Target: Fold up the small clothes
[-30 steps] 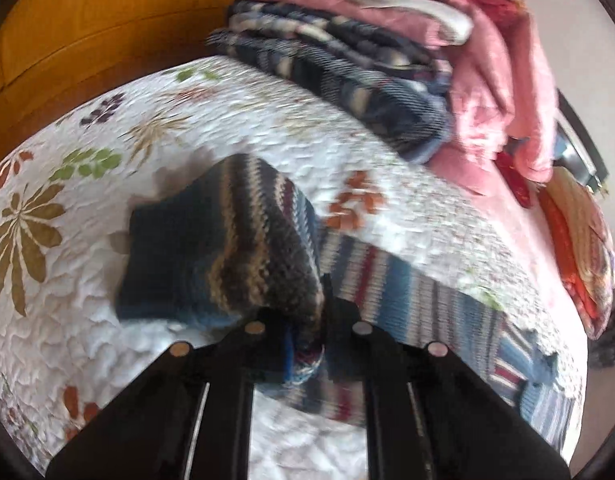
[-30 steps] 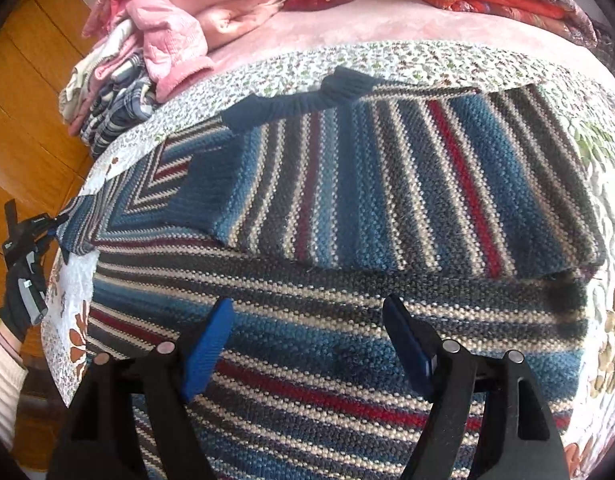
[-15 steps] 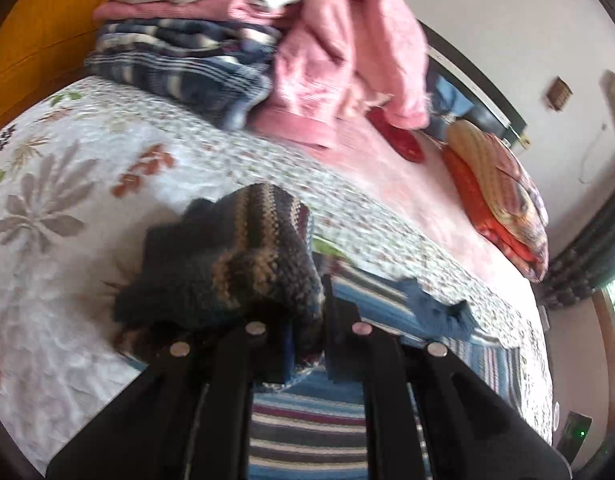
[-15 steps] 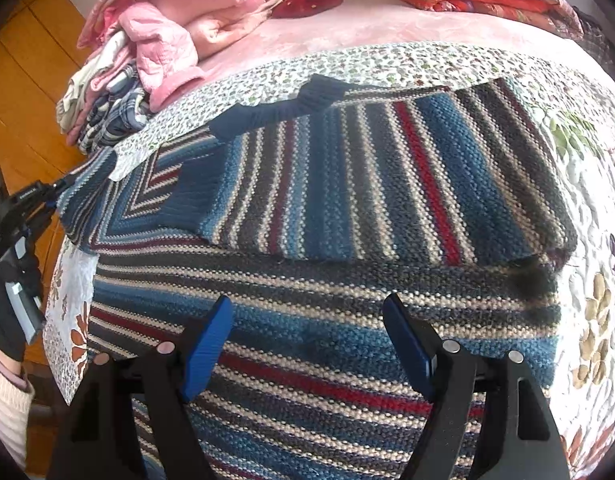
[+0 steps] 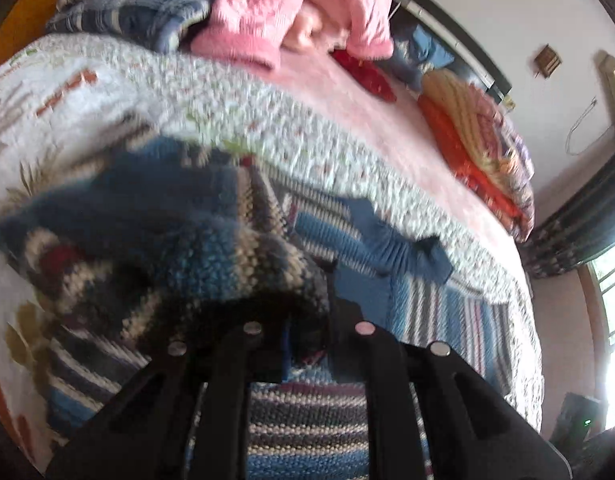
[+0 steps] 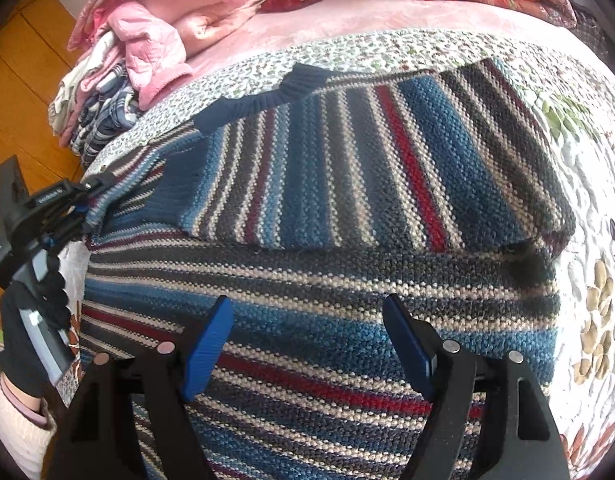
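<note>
Left wrist view: the left tongs (image 5: 307, 320) pinch a sleeve (image 5: 155, 248) of the striped sweater (image 6: 347, 208), lifted over its body on the bed (image 6: 579, 280); right tongs (image 6: 307, 340) hover spread above the sweater's hem; next, probably, lay the sleeve across the sweater's chest.

The left black two-finger gripper (image 5: 307, 320) had its jaws drawn close together, pinching a bunched fold of the blue, grey, red and cream striped knitted sweater (image 6: 347, 184) near the left edge of the bed; in the right wrist view it (image 6: 87, 196) was gripped by a black-gloved hand (image 6: 31, 332) with a pale pink ribbed sleeve cuff (image 6: 15, 420) at the wrist. The right black gripper with blue finger pads (image 6: 307, 344) had its jaws spread wide apart, poised just above the sweater's striped body and clasping nothing.
</note>
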`<action>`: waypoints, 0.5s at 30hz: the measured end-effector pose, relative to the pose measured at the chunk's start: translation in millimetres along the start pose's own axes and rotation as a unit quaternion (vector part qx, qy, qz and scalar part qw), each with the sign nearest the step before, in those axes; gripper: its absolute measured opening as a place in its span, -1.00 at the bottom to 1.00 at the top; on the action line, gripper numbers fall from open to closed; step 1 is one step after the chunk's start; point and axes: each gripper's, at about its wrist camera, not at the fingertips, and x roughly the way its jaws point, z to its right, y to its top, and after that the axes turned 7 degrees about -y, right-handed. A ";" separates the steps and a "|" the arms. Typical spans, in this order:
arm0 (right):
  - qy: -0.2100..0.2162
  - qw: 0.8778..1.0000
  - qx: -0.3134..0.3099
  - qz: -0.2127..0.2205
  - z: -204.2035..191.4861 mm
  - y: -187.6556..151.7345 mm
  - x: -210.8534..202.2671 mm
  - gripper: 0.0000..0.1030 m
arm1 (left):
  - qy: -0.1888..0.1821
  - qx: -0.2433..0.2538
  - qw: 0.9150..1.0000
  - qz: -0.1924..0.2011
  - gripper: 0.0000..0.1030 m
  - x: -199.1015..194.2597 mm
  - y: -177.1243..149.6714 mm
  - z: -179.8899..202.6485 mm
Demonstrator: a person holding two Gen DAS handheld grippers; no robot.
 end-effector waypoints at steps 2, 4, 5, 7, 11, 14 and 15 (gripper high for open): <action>-0.002 1.000 -0.002 -0.001 -0.1 -0.9 0.6 0.51 | 0.004 -0.009 1.000 -0.019 -0.73 10.6 -7.7 -6.0; -0.003 1.000 -0.003 -0.003 -0.5 -1.4 0.5 0.51 | 0.006 -0.017 0.999 -0.033 -0.73 17.1 -13.6 -14.0; -0.004 1.000 -0.003 -0.003 -0.3 -1.5 0.2 0.51 | 0.006 -0.020 0.999 -0.038 -0.73 18.4 -16.2 -17.3; -0.005 1.000 -0.002 -0.004 -0.4 -0.7 -0.4 0.51 | -0.005 -0.021 0.999 -0.046 -0.71 15.6 -22.3 -22.3; -0.003 1.000 -0.001 -0.004 -3.6 3.0 -4.3 0.51 | -0.029 0.002 0.998 -0.062 -0.62 -13.6 -34.2 -22.1; 0.006 1.000 -0.003 -0.005 -11.0 8.5 -8.9 0.51 | -0.048 0.021 0.997 -0.048 -0.62 -54.2 -36.8 -23.6; 0.010 1.000 -0.004 -0.005 -13.9 10.3 -9.8 0.51 | -0.042 0.031 0.998 -0.033 -0.62 -68.3 -33.4 -24.0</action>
